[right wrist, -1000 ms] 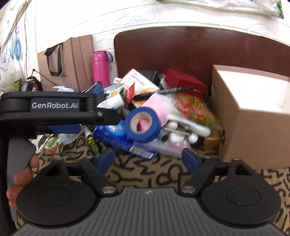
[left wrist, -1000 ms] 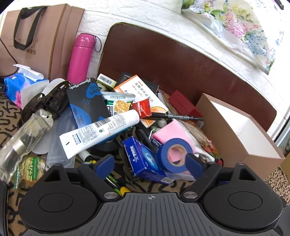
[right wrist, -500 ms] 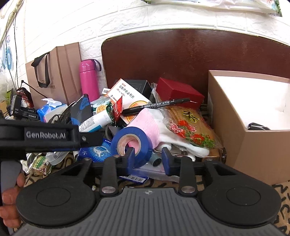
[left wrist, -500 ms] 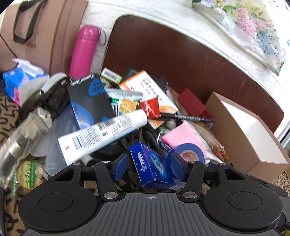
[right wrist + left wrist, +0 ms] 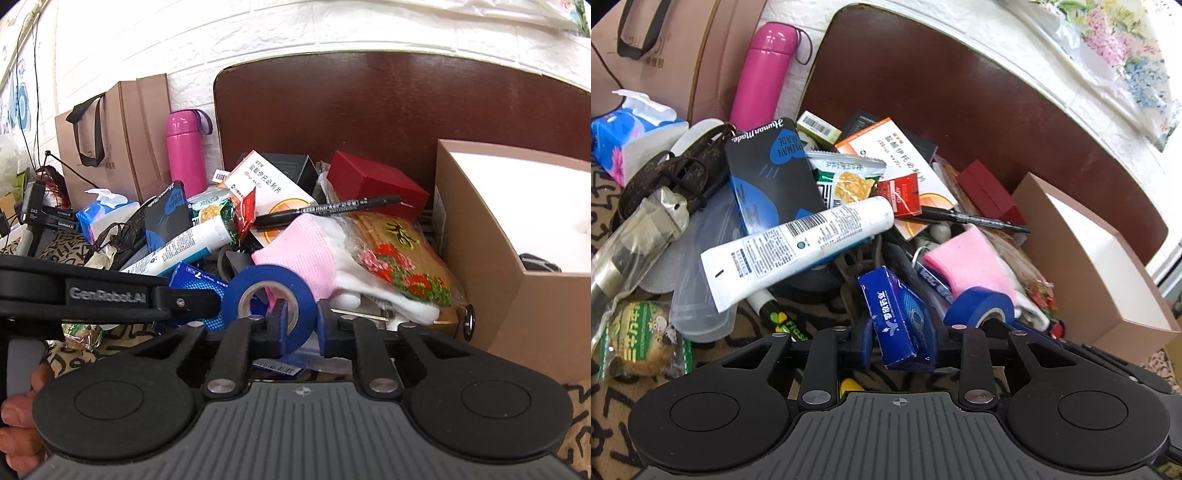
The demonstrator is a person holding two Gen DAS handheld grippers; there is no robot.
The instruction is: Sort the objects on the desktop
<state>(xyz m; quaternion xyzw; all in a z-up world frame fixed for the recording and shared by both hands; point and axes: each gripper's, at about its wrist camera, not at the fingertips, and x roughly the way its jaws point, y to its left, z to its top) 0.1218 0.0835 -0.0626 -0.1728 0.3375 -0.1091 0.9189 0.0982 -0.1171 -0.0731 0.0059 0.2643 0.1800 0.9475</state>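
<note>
A pile of desk clutter lies in front of a brown board. My left gripper (image 5: 901, 343) is shut on a small blue box (image 5: 899, 317) at the pile's front. My right gripper (image 5: 301, 326) is shut on the wall of a blue tape roll (image 5: 273, 295), which also shows in the left wrist view (image 5: 982, 308). The left gripper's body (image 5: 107, 295) reaches in from the left beside the tape. An open brown cardboard box (image 5: 517, 236) with a white inside stands to the right; it also shows in the left wrist view (image 5: 1089, 266).
The pile holds a white tube (image 5: 798, 247), a black marker (image 5: 328, 210), a pink-and-white glove (image 5: 306, 251), a red box (image 5: 373, 182), a medicine box (image 5: 886, 147) and a dark notebook (image 5: 772, 173). A pink flask (image 5: 762, 74), paper bag (image 5: 114, 136) and tissue pack (image 5: 624, 140) stand left.
Both grippers were open a second ago. They moved forward into the pile and closed, the left on the blue box, the right on the blue tape roll.
</note>
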